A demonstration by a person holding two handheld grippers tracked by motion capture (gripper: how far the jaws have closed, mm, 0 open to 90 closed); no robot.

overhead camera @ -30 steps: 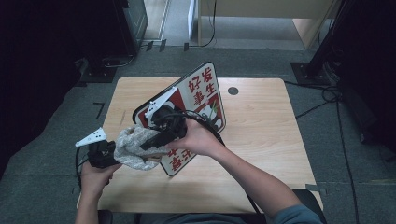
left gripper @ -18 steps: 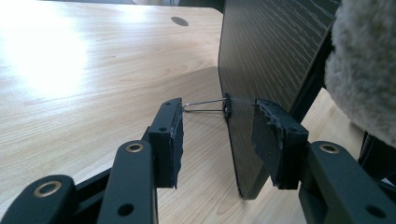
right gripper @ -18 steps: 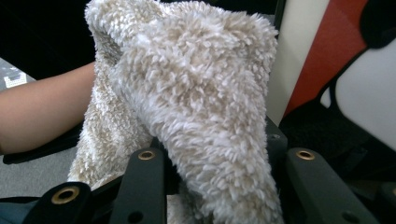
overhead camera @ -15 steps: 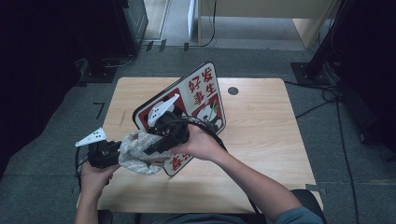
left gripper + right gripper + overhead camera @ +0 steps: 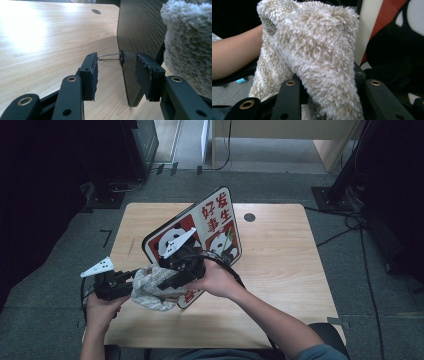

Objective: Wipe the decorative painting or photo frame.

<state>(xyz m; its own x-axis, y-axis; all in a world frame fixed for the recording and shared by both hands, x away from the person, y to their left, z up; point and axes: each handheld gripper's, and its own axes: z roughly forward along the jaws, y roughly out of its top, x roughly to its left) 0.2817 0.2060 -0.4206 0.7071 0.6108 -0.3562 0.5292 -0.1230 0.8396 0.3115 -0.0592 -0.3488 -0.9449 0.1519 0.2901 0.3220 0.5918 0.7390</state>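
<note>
One fluffy beige cloth (image 5: 317,57) bunched against flat glossy panda board (image 5: 210,227).

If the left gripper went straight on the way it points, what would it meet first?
Probably the thin dark edge of the upright panda board, standing between the left gripper and its open jaws; a small wire clip sits just beyond.

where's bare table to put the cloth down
Bare wood lies right of the panda board, from the round hole to the table edge, and along the near edge. The far left corner is free too. The near left is crowded: both grippers and the cloth.
</note>
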